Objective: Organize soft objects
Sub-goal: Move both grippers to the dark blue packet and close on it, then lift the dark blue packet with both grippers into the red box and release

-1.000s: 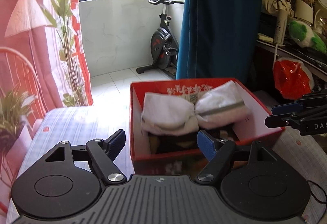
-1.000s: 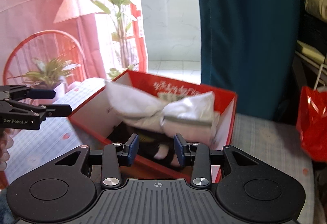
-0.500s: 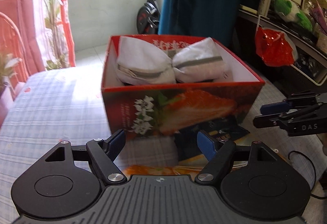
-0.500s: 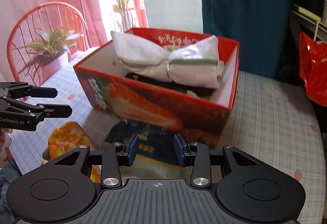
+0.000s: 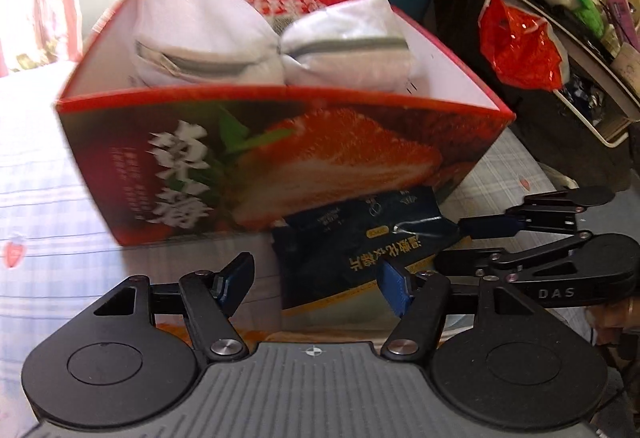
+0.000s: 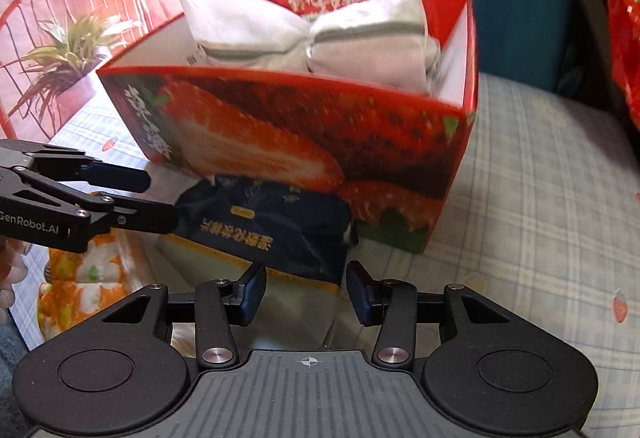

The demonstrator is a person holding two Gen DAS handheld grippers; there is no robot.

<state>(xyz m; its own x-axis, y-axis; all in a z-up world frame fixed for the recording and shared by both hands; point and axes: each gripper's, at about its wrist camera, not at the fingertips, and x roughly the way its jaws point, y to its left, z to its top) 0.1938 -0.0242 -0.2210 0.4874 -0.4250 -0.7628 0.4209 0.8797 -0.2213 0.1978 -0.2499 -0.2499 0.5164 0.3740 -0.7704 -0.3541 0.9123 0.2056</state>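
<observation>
Dark blue packet before strawberry box, claws apart.

Dark packet against strawberry box

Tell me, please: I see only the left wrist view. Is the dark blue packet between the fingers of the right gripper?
Observer: Yes. In the right wrist view the near edge of the dark blue packet lies between the fingers of the right gripper. The pads do not press it, and the jaws are opening.
Operator: Does something lie beside the packet?
Observer: An orange packet lies at its left, below the left gripper.
Operator: How does my gripper stand, seen from the side?
Observer: One finger is above the other at the packet's left corner, and the jaws are closing. Whether they touch it I cannot tell.
</observation>
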